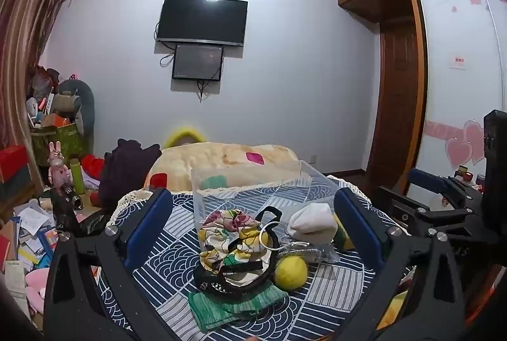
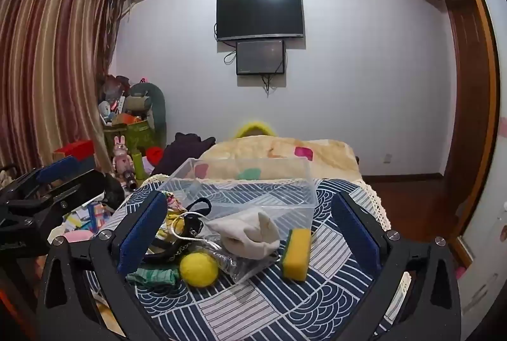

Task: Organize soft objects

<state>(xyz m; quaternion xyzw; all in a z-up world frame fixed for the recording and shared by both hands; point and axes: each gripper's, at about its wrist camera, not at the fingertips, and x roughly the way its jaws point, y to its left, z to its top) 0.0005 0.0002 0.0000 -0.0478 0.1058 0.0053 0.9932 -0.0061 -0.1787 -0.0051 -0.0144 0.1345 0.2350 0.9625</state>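
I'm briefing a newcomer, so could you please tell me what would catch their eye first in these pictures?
Probably the yellow ball, bright against the blue patterned cloth, in front of a jumble of soft things. The yellow sponge stands to its right, with a clear plastic box behind them. Both claws hang open, holding nothing.

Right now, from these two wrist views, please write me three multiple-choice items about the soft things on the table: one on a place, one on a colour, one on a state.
1. Where does the sponge stand?
A. inside the clear box
B. on the patterned cloth, outside the box
C. on the floor

2. What colour is the ball?
A. red
B. blue
C. yellow

3. How are the two grippers?
A. both open, holding nothing
B. both shut on the ball
C. the left one shut on the sponge

Answers:
1 B: it stands on the cloth in front of the clear box.
2 C: the ball is plainly yellow.
3 A: left gripper and right gripper show wide, bare jaws.
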